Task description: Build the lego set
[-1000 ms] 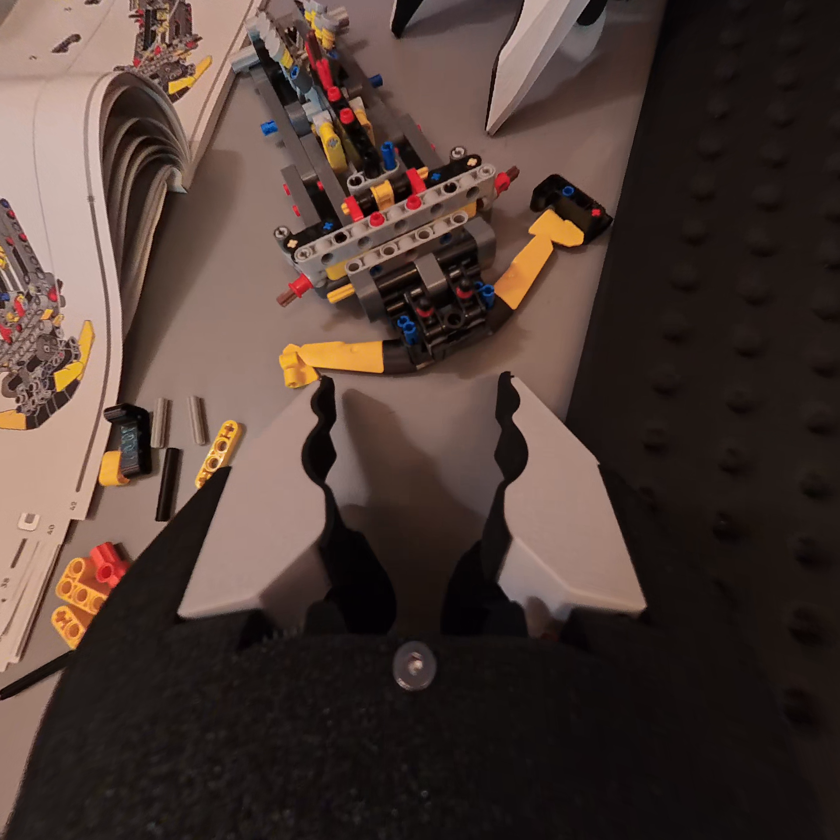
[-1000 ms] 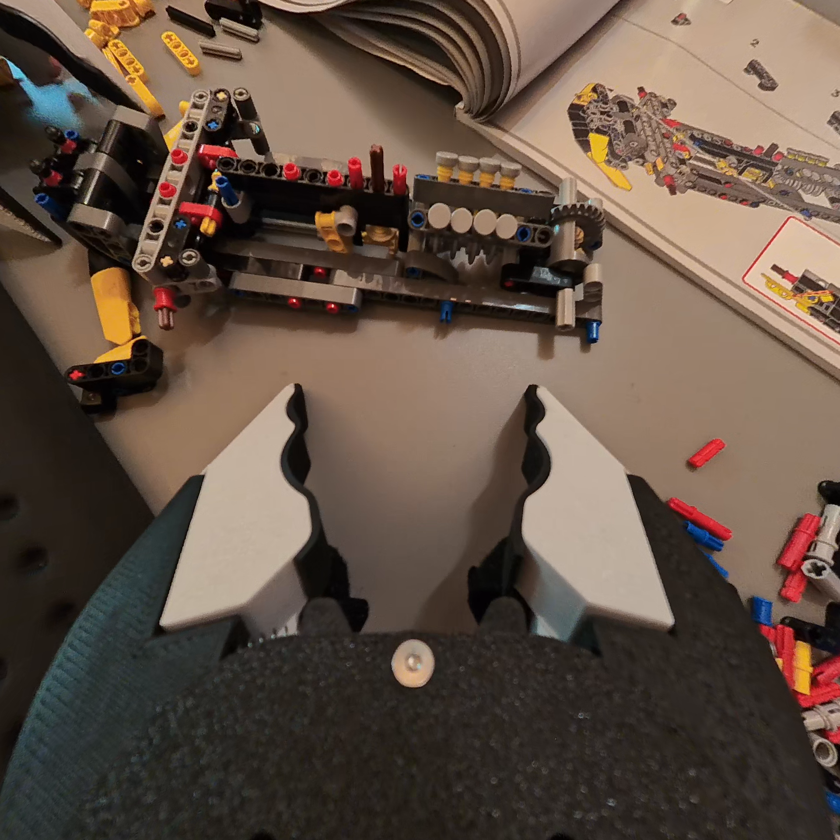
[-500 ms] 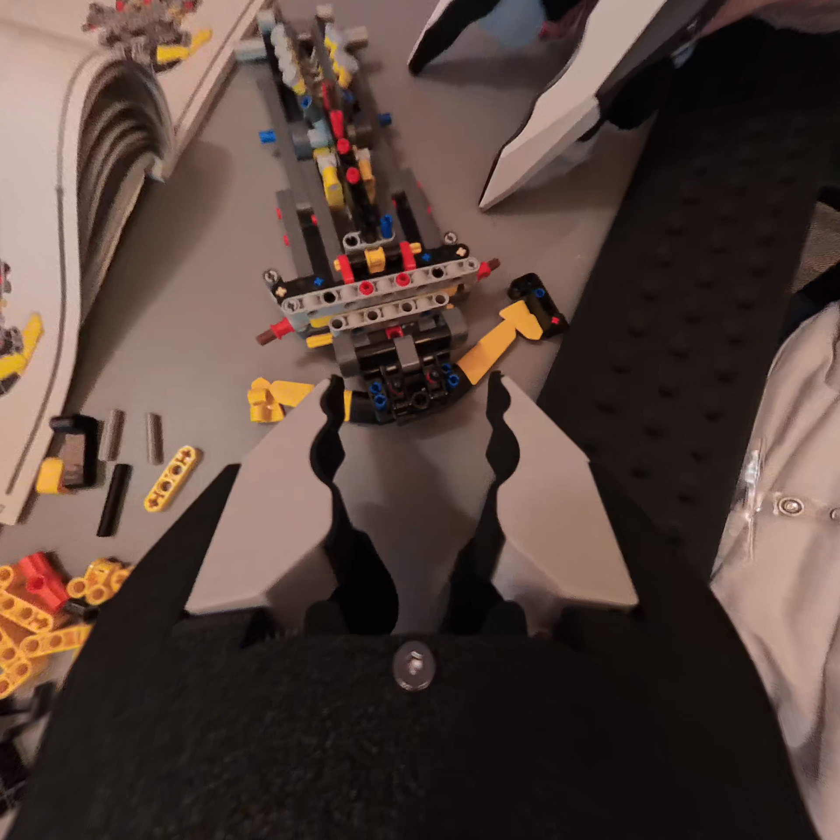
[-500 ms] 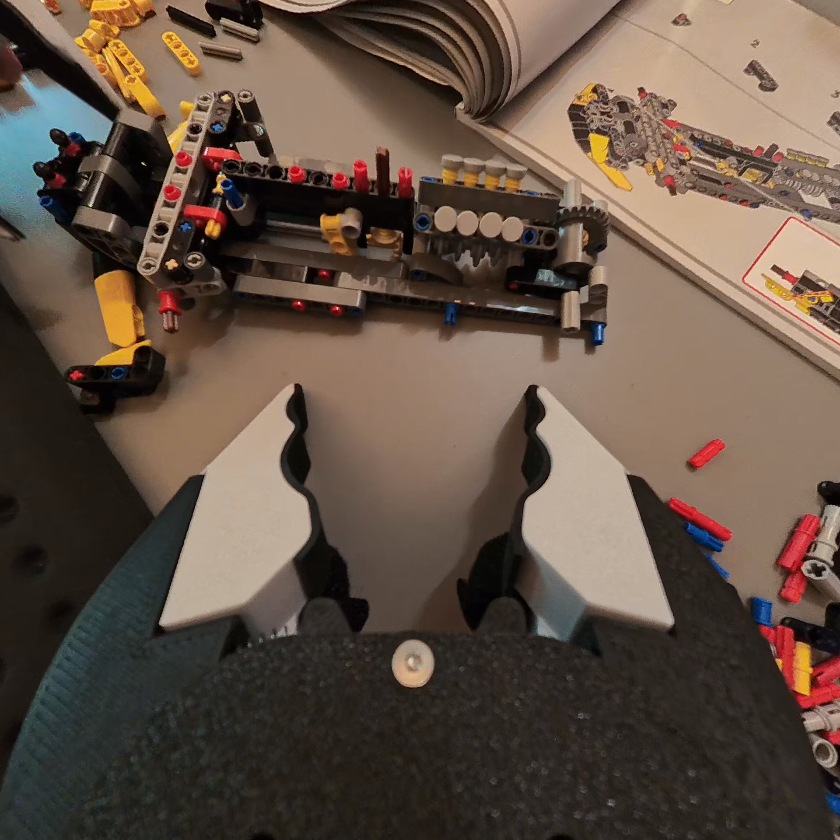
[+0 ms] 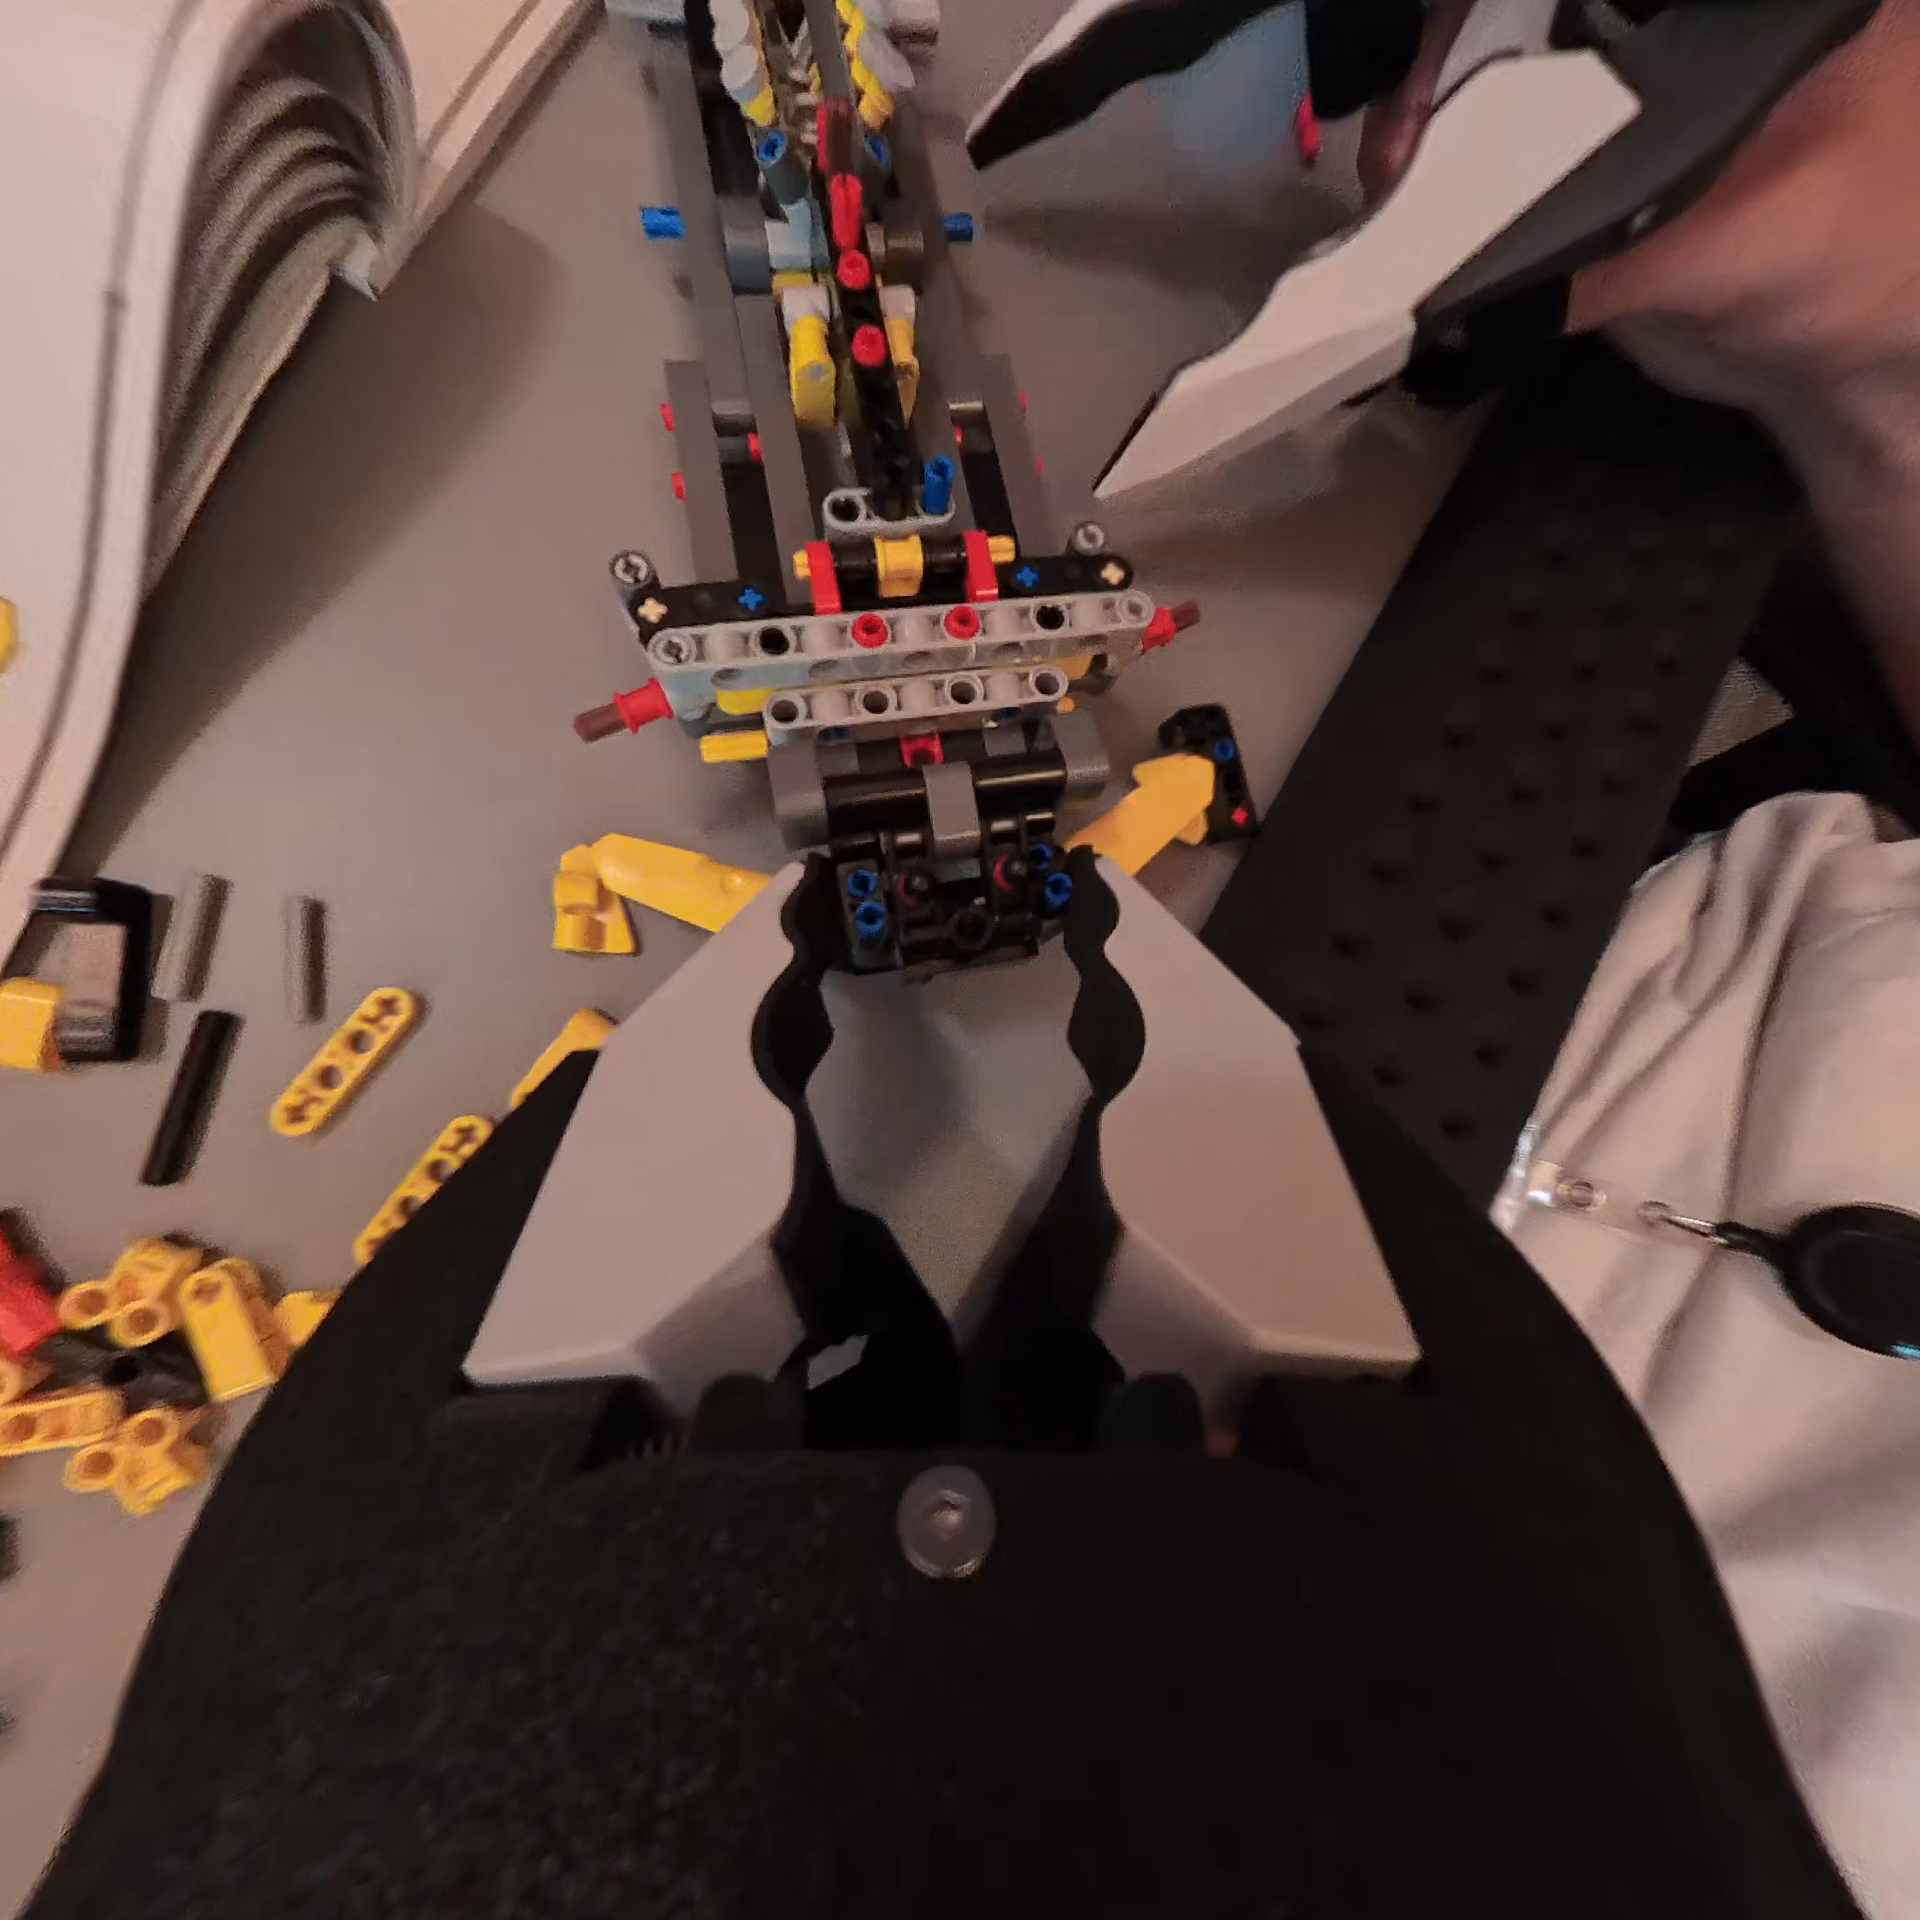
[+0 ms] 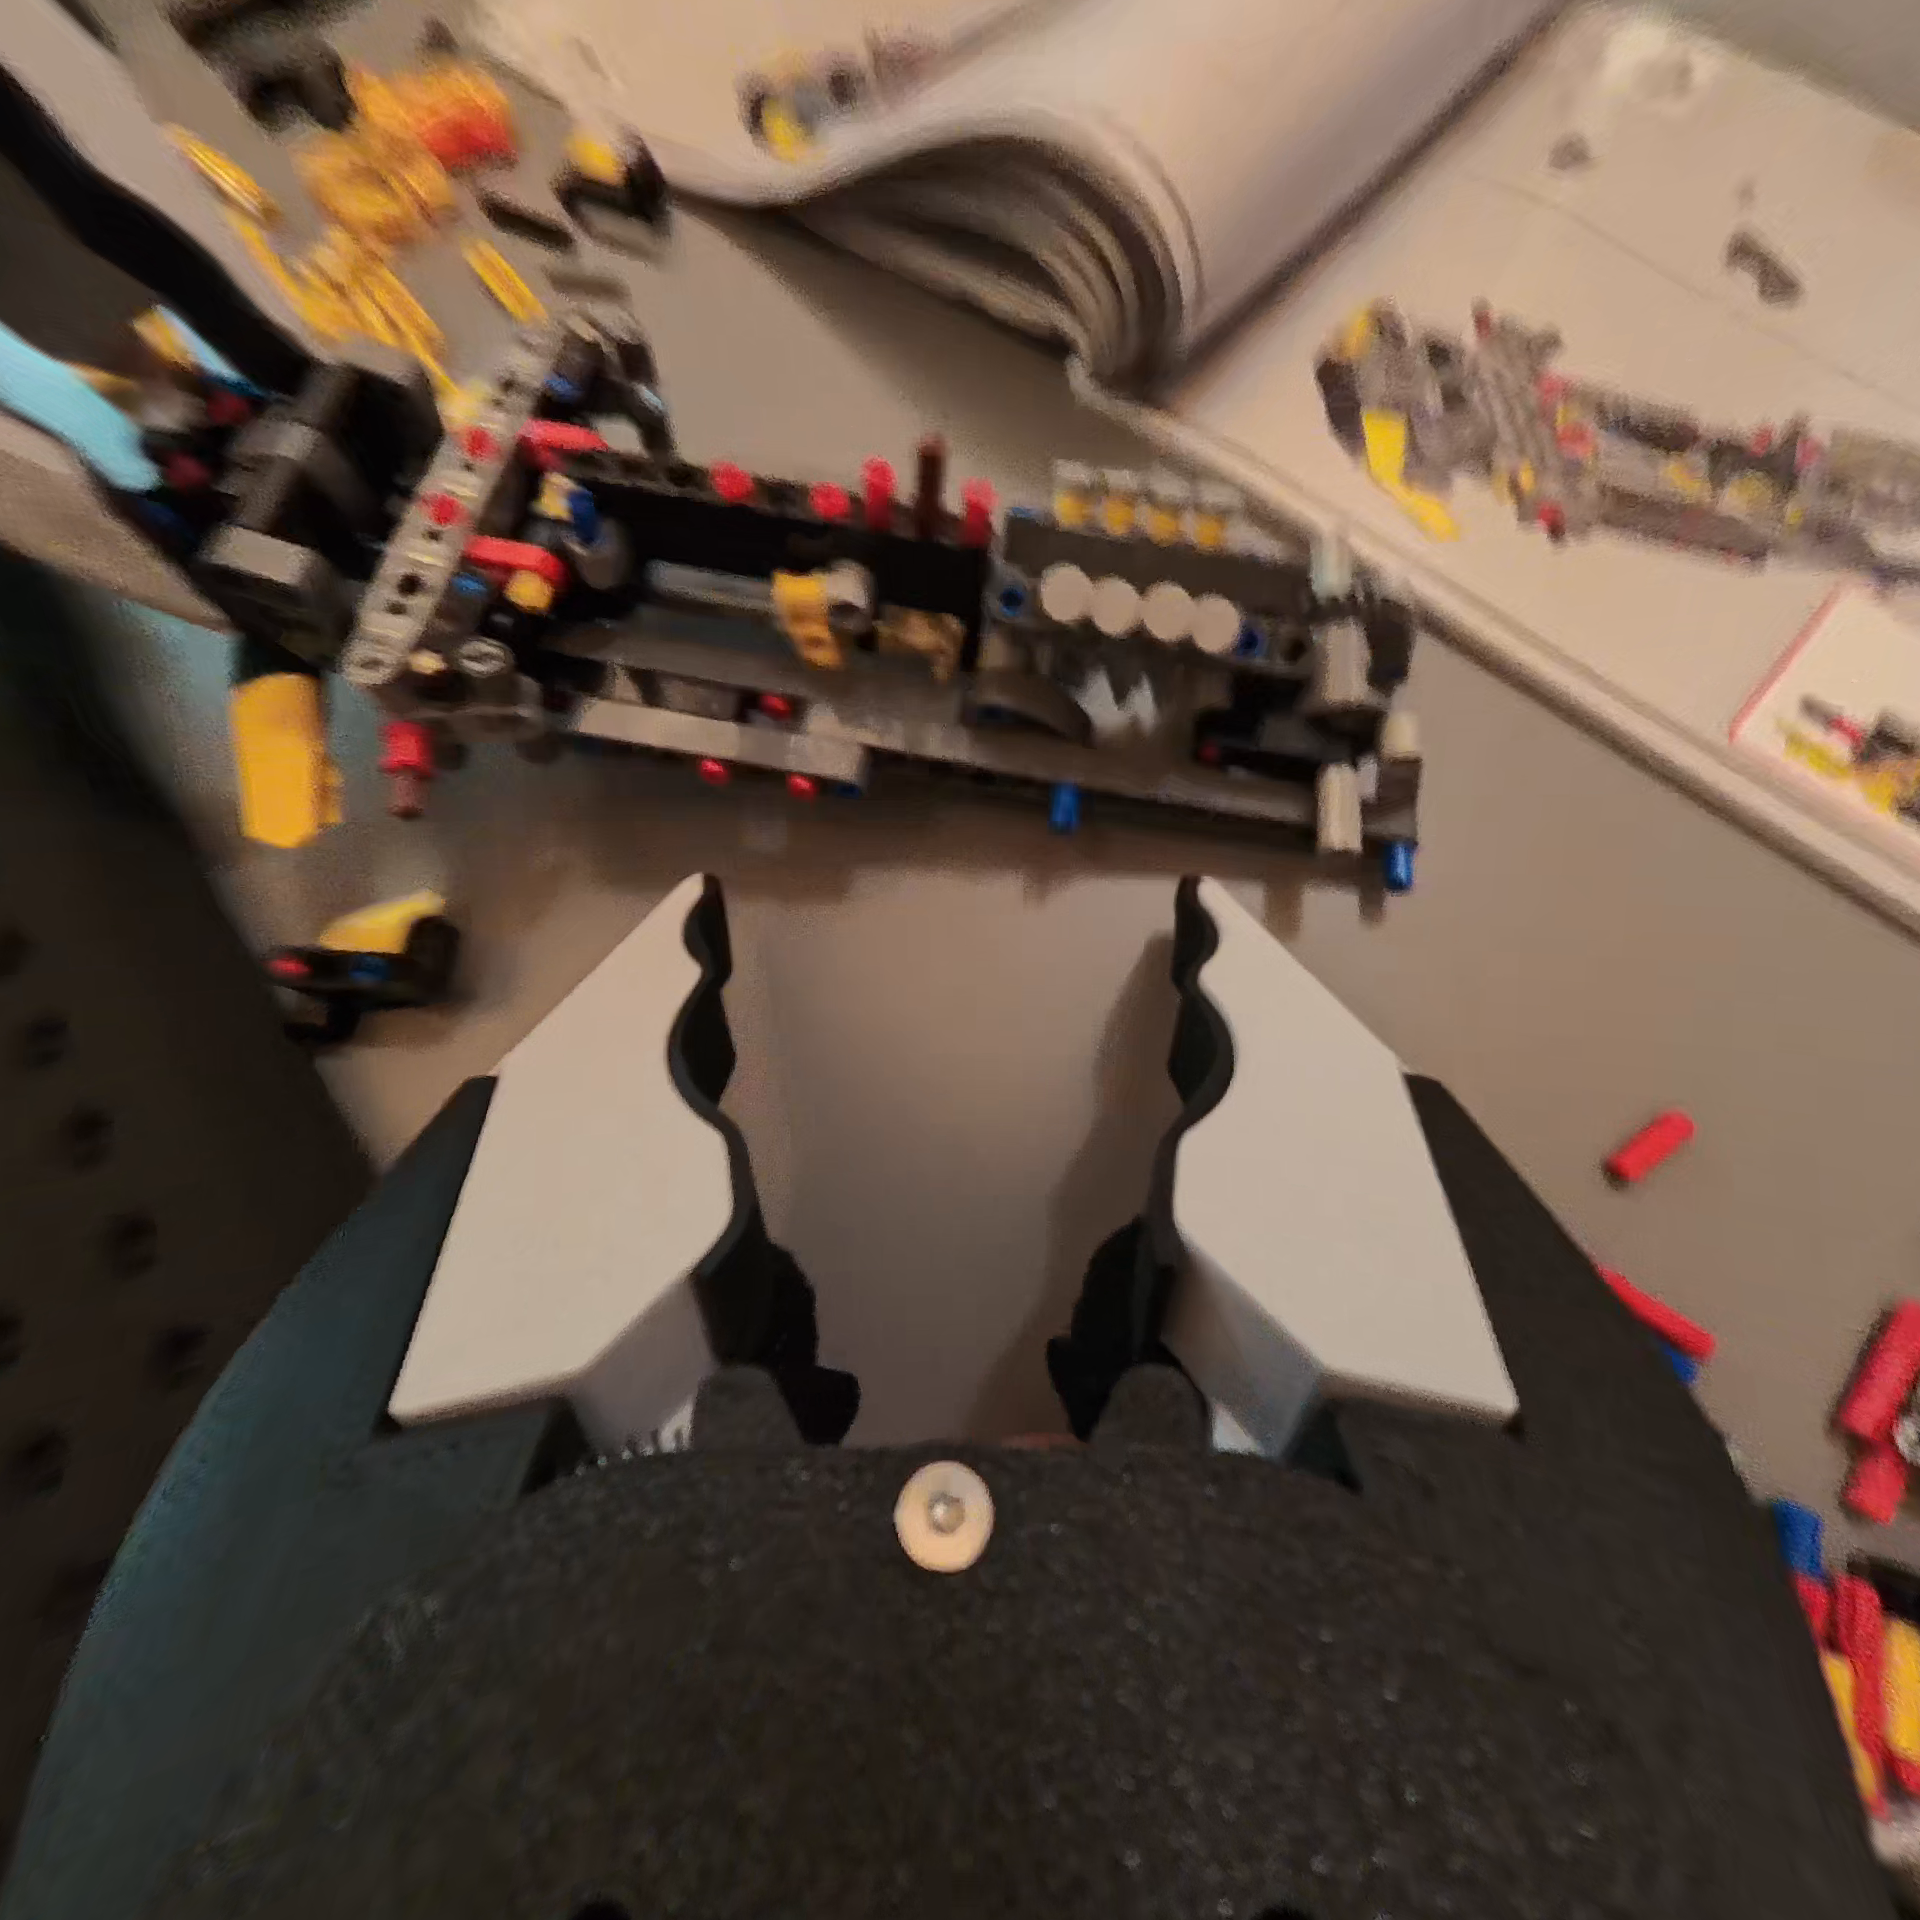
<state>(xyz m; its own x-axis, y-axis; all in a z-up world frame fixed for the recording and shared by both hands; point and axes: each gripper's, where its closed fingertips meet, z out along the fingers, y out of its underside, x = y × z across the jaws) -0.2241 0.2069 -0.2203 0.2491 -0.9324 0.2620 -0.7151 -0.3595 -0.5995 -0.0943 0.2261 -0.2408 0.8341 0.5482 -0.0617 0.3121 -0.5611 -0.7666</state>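
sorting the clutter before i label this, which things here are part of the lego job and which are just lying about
In the job:
lego chassis
left tongs
right tongs
instruction booklet
loose yellow beams
loose red pins

Lying about:
black studded mat
badge reel

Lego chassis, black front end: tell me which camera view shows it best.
The left wrist view: the chassis's black front end is sharp and centred between the open left tongs. In the right wrist view that end is motion-blurred at the left edge, far from the open right tongs.
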